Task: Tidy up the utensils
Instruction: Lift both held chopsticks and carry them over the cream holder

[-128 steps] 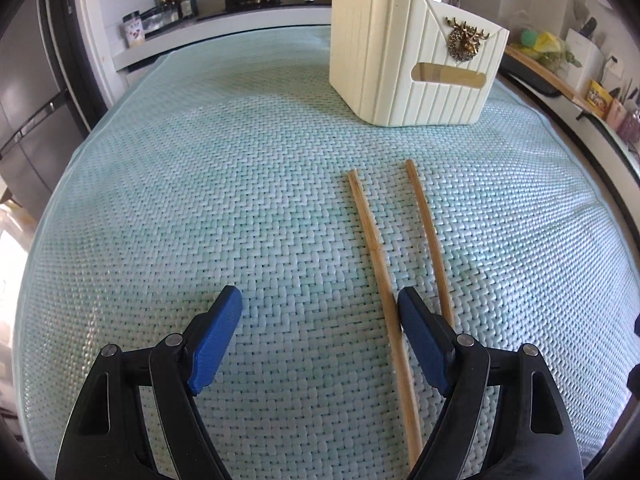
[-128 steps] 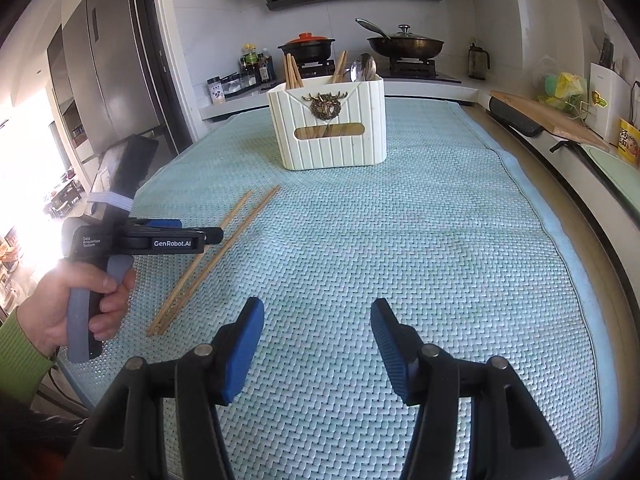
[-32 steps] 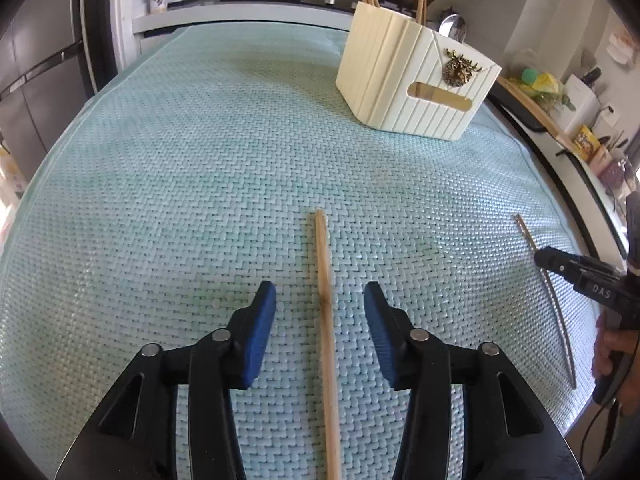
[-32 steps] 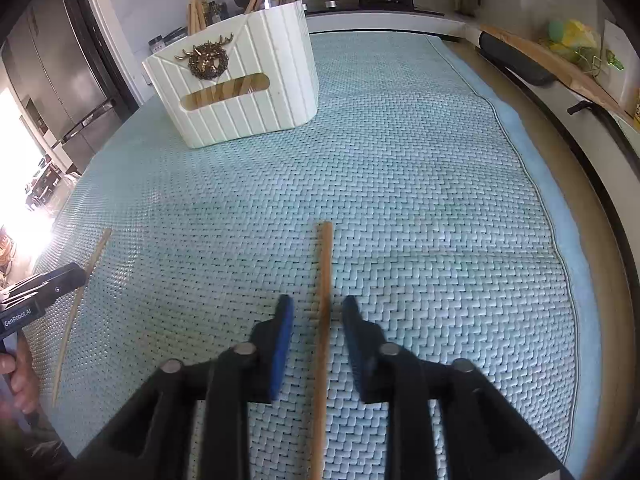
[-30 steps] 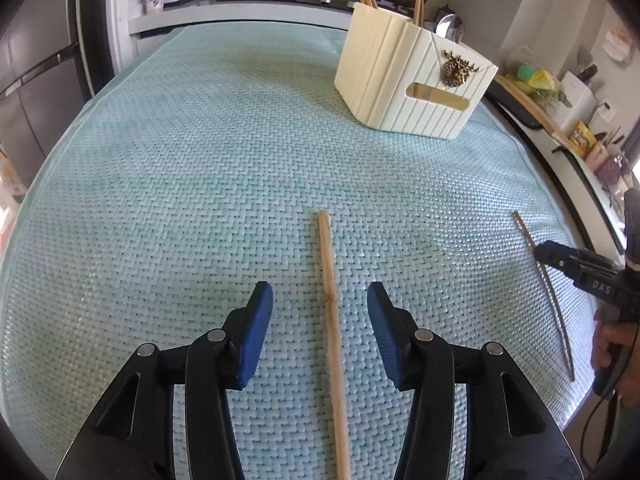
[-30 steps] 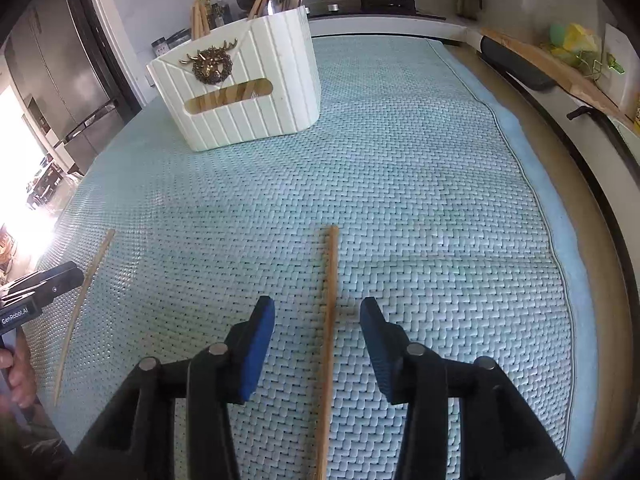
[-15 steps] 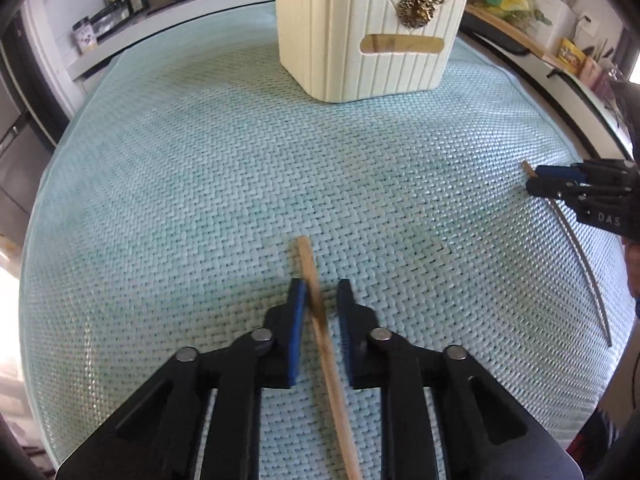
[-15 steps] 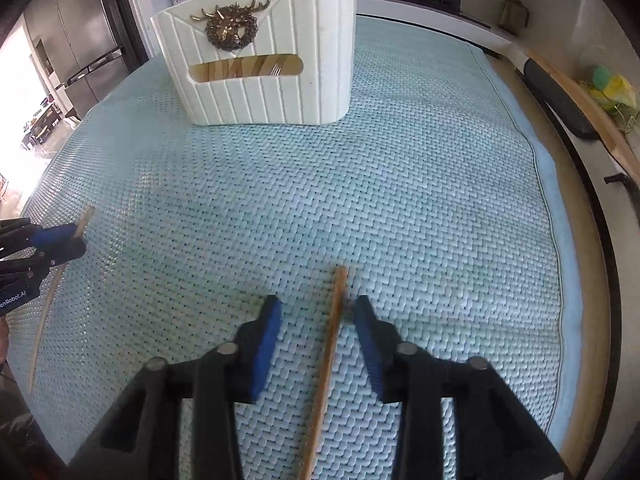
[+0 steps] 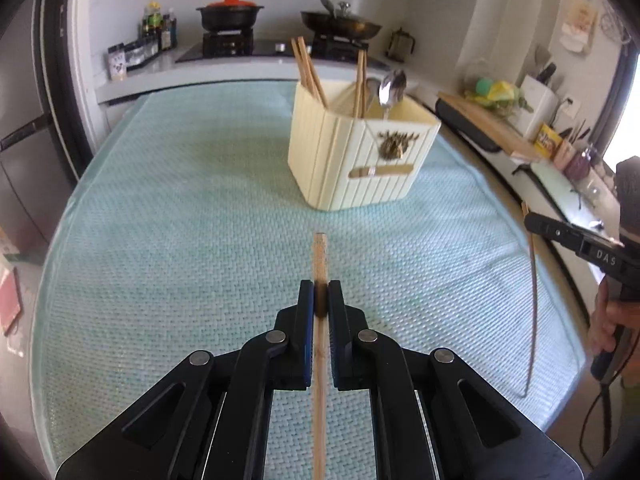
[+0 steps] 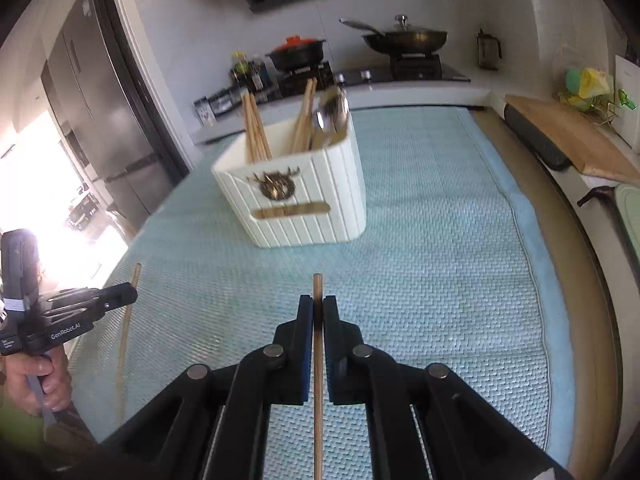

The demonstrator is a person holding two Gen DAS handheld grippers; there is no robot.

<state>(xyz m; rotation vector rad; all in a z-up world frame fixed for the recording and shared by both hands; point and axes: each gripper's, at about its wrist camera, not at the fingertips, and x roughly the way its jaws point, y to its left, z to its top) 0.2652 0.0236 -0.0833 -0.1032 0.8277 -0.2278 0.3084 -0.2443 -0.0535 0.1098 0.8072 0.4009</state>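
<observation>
My left gripper (image 9: 319,300) is shut on a wooden chopstick (image 9: 320,256) and holds it above the mat, its tip pointing at the cream utensil holder (image 9: 360,164). My right gripper (image 10: 317,314) is shut on a second wooden chopstick (image 10: 317,286), also lifted and pointing toward the holder (image 10: 296,208). The holder stands on the table's far middle and holds several chopsticks and spoons (image 9: 390,88). Each gripper shows in the other's view: the right one with its chopstick at the right edge (image 9: 534,224), the left one at the left edge (image 10: 130,294).
A teal woven mat (image 9: 180,240) covers the table. A stove with a black pot (image 9: 230,16) and a pan (image 10: 408,38) stands behind. A cutting board (image 10: 568,136) lies on the counter to the right; a fridge (image 10: 100,120) is at the left.
Both grippers closed fully on their chopsticks and lifted them off the mat. Both views now sit higher and look level toward the holder.
</observation>
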